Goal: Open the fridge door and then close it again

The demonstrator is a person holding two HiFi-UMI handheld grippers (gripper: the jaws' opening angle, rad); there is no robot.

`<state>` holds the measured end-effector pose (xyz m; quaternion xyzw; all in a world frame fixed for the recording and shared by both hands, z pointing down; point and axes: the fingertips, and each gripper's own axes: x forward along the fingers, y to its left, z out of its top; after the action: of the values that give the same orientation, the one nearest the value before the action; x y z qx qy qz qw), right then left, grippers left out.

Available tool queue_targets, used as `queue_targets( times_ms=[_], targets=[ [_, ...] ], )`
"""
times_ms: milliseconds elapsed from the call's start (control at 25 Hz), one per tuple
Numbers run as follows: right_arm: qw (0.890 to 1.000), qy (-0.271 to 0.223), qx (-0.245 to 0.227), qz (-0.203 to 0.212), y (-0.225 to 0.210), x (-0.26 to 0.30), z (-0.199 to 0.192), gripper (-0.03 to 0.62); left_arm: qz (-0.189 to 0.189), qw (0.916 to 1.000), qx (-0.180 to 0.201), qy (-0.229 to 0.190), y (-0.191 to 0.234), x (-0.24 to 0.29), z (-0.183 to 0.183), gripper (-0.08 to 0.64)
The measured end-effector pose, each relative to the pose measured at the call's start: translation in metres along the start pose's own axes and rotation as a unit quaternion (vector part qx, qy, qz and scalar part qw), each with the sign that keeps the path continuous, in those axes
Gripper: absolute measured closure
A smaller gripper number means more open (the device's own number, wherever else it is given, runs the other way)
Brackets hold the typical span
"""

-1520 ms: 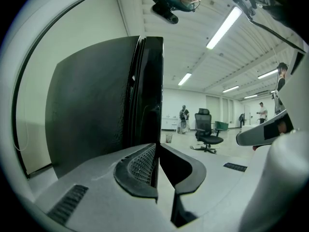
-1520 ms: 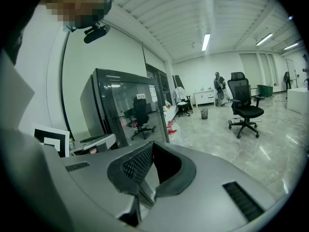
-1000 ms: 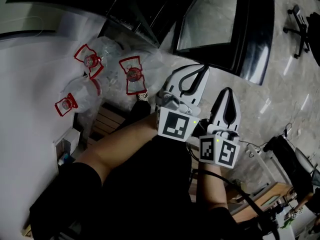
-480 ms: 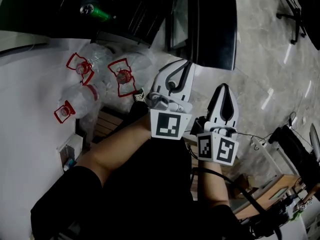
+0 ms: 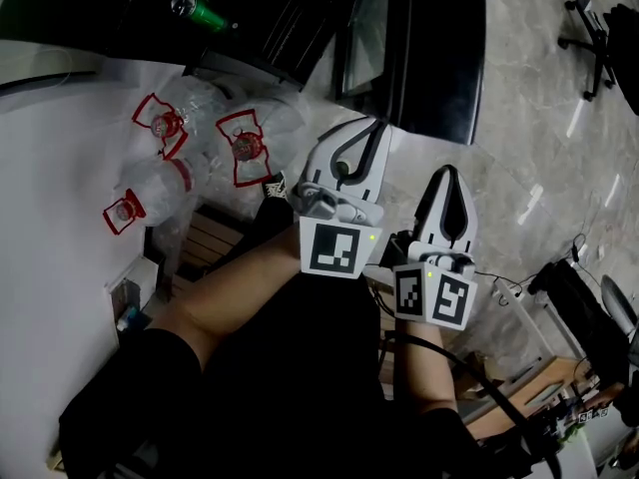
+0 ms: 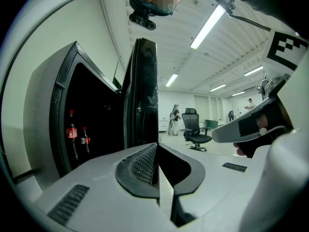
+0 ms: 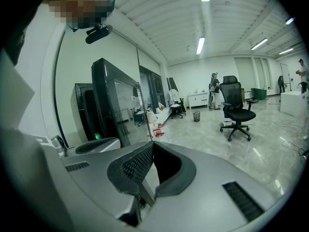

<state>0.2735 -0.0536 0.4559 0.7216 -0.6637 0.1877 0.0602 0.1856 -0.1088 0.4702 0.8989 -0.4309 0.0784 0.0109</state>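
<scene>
The black fridge (image 6: 63, 110) stands open. Its glass door (image 5: 424, 48) (image 6: 143, 88) is swung out and shows almost edge-on; in the right gripper view the door (image 7: 115, 105) stands at the left. Inside the dark cabinet are cola bottles (image 6: 72, 134) and a green bottle (image 5: 205, 13). My left gripper (image 5: 371, 133) (image 6: 157, 166) is shut on nothing, held short of the door and not touching it. To its right, my right gripper (image 5: 446, 176) (image 7: 150, 166) is also shut and empty, clear of the fridge.
Several clear plastic bottles with red labels (image 5: 240, 148) lie on the white surface at left. A slatted wooden piece (image 5: 205, 242) sits below them. Office chairs (image 5: 594, 28) (image 7: 236, 105) stand on the marble floor, and people stand far off in the room.
The fridge door has swung from partly open to nearly edge-on, baring the interior bottles. Both grippers stay shut and close together near the person's body.
</scene>
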Motion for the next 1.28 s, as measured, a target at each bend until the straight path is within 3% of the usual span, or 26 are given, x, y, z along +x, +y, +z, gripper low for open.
queue_targets(
  times_ms=[520, 1000, 1280],
  targets=[
    [1.0, 0.005, 0.0, 0.022, 0.02, 0.008, -0.004, 0.577, 0.028, 0.9994, 0.017, 0.007, 0.033, -0.016, -0.004, 0.541],
    [0.997, 0.012, -0.02, 0.072, 0.085, 0.027, -0.007, 0.577, 0.12, 0.9925, 0.021, 0.014, 0.133, -0.049, -0.018, 0.541],
    [0.996, 0.007, -0.03, 0.086, 0.114, 0.031, -0.004, 0.577, 0.12, 0.9922, 0.022, 0.028, 0.145, -0.053, -0.019, 0.534]
  ],
)
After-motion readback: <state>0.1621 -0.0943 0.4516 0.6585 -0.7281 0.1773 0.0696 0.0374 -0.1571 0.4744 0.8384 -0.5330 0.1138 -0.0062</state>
